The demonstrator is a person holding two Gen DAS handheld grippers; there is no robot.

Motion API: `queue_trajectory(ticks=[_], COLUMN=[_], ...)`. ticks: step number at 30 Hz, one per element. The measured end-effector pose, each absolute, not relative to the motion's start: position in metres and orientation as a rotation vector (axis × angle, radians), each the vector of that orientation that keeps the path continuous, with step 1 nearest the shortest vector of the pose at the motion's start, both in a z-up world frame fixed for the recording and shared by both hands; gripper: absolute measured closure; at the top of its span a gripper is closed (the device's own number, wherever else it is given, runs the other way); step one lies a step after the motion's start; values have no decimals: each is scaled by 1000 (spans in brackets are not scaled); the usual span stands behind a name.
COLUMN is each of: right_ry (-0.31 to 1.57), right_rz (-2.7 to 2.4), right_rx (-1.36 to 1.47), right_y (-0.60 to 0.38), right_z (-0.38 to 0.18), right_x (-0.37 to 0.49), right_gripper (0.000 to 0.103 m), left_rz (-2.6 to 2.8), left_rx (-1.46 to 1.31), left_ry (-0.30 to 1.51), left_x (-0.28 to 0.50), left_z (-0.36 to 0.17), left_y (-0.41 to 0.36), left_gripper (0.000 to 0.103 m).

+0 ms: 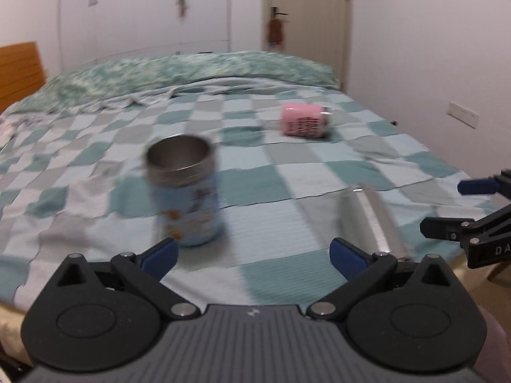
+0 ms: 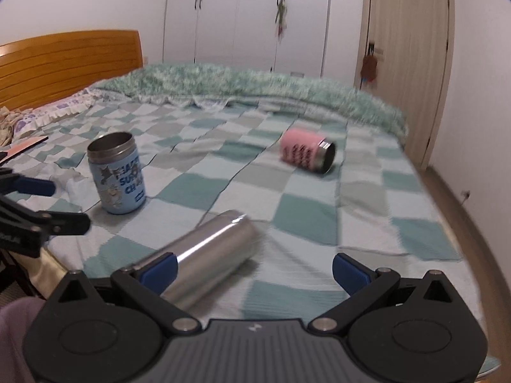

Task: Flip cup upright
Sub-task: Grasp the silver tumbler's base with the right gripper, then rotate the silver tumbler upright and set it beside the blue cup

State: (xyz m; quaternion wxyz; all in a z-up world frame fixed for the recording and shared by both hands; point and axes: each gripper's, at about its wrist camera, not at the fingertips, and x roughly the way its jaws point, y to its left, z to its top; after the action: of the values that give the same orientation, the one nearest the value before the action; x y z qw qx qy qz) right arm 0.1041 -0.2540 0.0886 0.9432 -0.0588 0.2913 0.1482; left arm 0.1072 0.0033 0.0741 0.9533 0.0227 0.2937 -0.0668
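Right wrist: three cups; blue cup (image 2: 117, 174) upright, pink cup (image 2: 306, 154), steel cup (image 2: 210, 257) lying.

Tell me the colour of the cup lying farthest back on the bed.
Pink cup with dark lettering and a steel rim; clearest in the right wrist view.

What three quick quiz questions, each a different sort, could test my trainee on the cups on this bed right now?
1. True or false: the blue cup stands upright.
2. Which cup lies nearest the right gripper: A pink cup, B steel cup, C blue cup?
3. How many cups on the checked bedspread lie on their sides?

Key: 1 true; 2 B; 3 two.
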Motion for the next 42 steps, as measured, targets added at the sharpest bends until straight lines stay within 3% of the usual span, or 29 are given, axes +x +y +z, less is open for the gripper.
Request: queue_trajectory(ticks=[14, 18, 20, 27, 34, 36, 38, 42], right_ry=[875, 915, 914, 909, 961, 1006, 1040, 966], right_rz=[210, 227, 284, 411, 378, 374, 376, 409], right_rx=[42, 3, -52, -302, -106, -63, -29, 60], right_y=[-193, -183, -175, -144, -157, -159, -164, -176], right_z=[51, 43, 43, 49, 58, 54, 50, 59], right_x=[198, 208, 208, 204, 232, 240, 244, 235], right_gripper=[0, 24, 28, 29, 20, 24, 37, 40], left_rz=[-136, -157, -162, -179, -177, -179, -181, -184], left_rx=[18, 3, 0, -18, -31, -33, -37, -36], left_ry=[614, 616, 621, 641, 646, 645, 644, 643], left_x=[126, 133, 137, 146, 152, 152, 153, 154], left_z=[60, 55, 53, 42, 39, 39, 38, 37], left_y=[70, 75, 77, 82, 84, 84, 83, 82], left_gripper=[0, 0, 0, 0, 0, 0, 0, 0])
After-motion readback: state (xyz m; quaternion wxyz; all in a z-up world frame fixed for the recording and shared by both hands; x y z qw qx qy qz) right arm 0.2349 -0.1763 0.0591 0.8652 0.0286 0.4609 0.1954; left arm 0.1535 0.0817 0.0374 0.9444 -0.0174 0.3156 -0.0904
